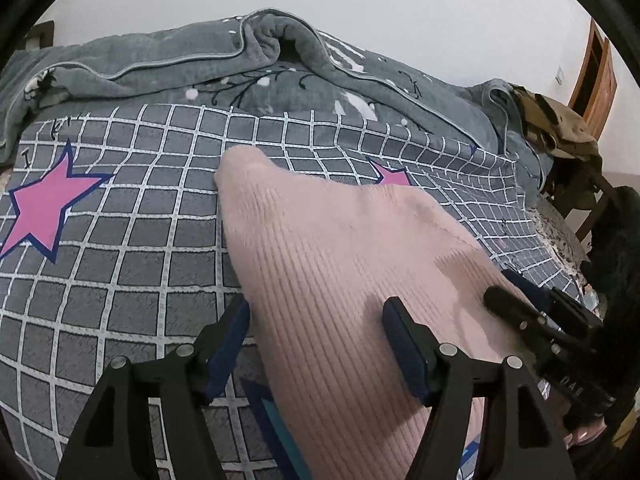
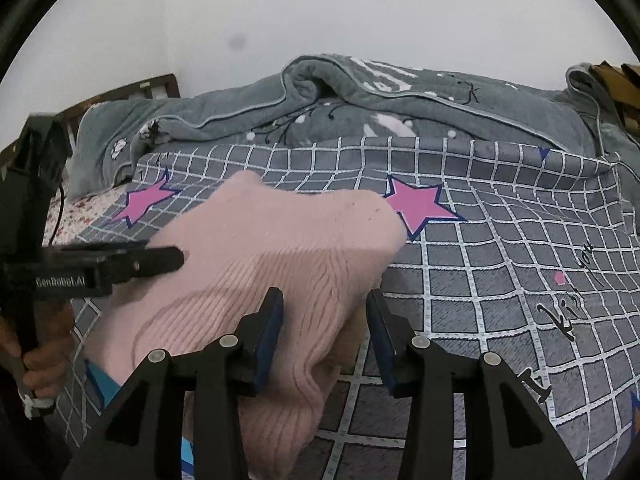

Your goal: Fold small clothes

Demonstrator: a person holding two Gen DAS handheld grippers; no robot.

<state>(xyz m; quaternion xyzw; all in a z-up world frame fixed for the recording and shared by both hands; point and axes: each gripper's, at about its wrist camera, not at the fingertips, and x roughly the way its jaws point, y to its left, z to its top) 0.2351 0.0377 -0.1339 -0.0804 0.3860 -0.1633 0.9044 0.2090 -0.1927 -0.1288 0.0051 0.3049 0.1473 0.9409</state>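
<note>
A pink ribbed knit garment [image 1: 328,264] lies on a grey checked bed cover [image 1: 120,240] with pink stars. My left gripper [image 1: 316,312] is open, its fingers straddling the garment's left edge near me. The garment also shows in the right wrist view [image 2: 272,248], partly doubled over. My right gripper [image 2: 324,308] is open over the garment's right edge, the cloth between its fingers. The right gripper [image 1: 532,320] shows at the right of the left wrist view; the left gripper [image 2: 120,266] shows at the left of the right wrist view, over the garment.
A rumpled grey-green blanket [image 1: 240,60] lies along the back of the bed by the white wall. A wooden chair with brown clothes [image 1: 560,128] stands at the far right. A dark wooden headboard [image 2: 132,88] is at the back left.
</note>
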